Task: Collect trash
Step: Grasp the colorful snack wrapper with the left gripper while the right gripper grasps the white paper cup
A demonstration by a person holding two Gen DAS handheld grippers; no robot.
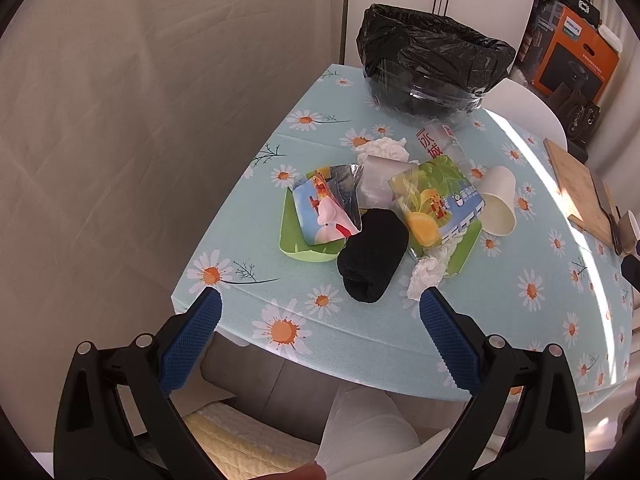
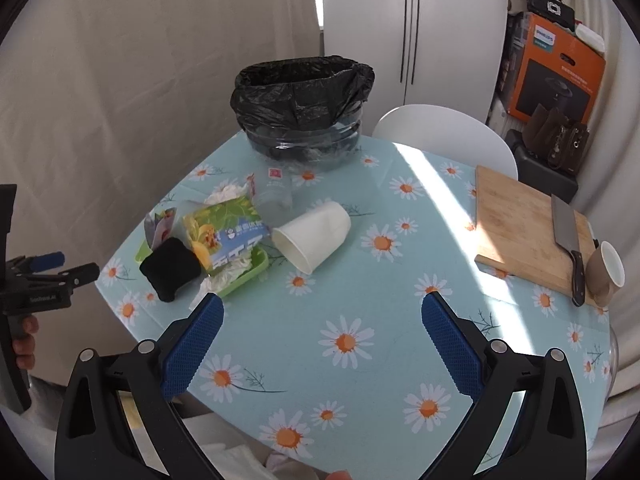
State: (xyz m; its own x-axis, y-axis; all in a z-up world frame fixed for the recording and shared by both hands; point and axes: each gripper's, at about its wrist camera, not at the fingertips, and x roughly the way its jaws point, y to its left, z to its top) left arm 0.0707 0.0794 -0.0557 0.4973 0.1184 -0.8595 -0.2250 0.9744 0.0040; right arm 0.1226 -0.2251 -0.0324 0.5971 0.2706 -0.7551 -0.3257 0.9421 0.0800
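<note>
A pile of trash lies on a daisy-print table: a white paper cup (image 2: 314, 236) on its side, a green-yellow drink packet (image 2: 226, 234), a cartoon wrapper (image 1: 324, 210), crumpled tissues (image 1: 426, 278), a clear plastic cup (image 2: 274, 192) and a black cloth roll (image 1: 370, 258), partly on a green tray (image 1: 294, 240). A bin lined with a black bag (image 2: 304, 108) stands at the table's far side. My left gripper (image 1: 320, 312) is open and empty, short of the pile. My right gripper (image 2: 322, 314) is open and empty above bare tablecloth, nearer than the paper cup.
A wooden cutting board (image 2: 524, 224) with a cleaver (image 2: 568, 236) and a brown-and-white mug (image 2: 606, 274) sit at the table's right. A white chair (image 2: 444, 132) stands behind the table. Boxes and bags (image 2: 556, 76) are stacked at the back right. Curtains hang on the left.
</note>
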